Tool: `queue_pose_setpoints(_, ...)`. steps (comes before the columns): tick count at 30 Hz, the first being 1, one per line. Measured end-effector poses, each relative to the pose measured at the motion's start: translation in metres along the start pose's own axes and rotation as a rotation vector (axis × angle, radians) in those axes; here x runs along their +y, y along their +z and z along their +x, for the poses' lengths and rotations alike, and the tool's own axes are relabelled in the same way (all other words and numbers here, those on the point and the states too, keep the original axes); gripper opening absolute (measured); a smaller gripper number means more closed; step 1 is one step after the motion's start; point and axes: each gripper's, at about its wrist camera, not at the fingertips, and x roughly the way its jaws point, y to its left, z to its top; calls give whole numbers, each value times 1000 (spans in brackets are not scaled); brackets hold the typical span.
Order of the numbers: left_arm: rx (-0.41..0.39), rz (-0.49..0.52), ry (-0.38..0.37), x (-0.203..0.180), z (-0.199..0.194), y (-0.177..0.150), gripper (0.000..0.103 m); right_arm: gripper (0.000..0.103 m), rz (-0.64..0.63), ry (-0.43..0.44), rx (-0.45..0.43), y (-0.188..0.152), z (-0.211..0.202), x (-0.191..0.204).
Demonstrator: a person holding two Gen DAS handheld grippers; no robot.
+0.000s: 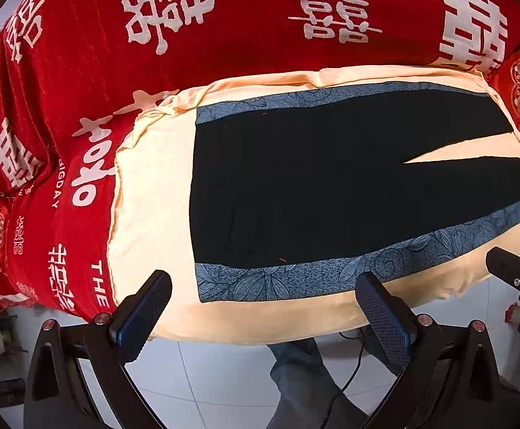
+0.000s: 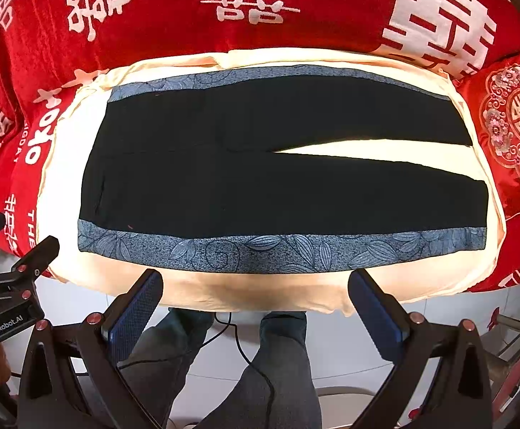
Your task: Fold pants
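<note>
Black pants (image 1: 313,186) with blue leaf-patterned side stripes lie flat on a cream cloth (image 1: 152,193), waist to the left, legs spread to the right. They also show in the right wrist view (image 2: 260,186). My left gripper (image 1: 263,293) is open and empty, just before the near blue stripe (image 1: 295,275) by the waist end. My right gripper (image 2: 256,293) is open and empty, just before the middle of the near stripe (image 2: 260,250). The right gripper also shows at the right edge of the left wrist view (image 1: 517,271).
A red blanket (image 1: 224,35) with white characters covers the surface behind and beside the cream cloth (image 2: 224,293). A red embroidered cushion (image 2: 514,125) lies at the right. The person's legs (image 2: 281,368) and a black cable (image 2: 245,354) are below, on white floor tiles.
</note>
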Motion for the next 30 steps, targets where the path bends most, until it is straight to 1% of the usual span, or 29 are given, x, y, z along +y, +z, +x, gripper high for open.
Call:
queue_pose_setpoints(9,7,1,17,-3,2,2,103,103,-5,11,9,0,4,0)
queue_pose_setpoints(16,18,7,49,-13,0,2,103,103,-7,39,16,3,7,-12)
queue_pose_setpoints(23,44,-36,60,-28,-6,-1,103,103,-37,61,21,2,6,-28)
queue_pose_setpoints(30,73,-121,83,-47,-10,-7,103,103,-100,79,33,3,4,-51)
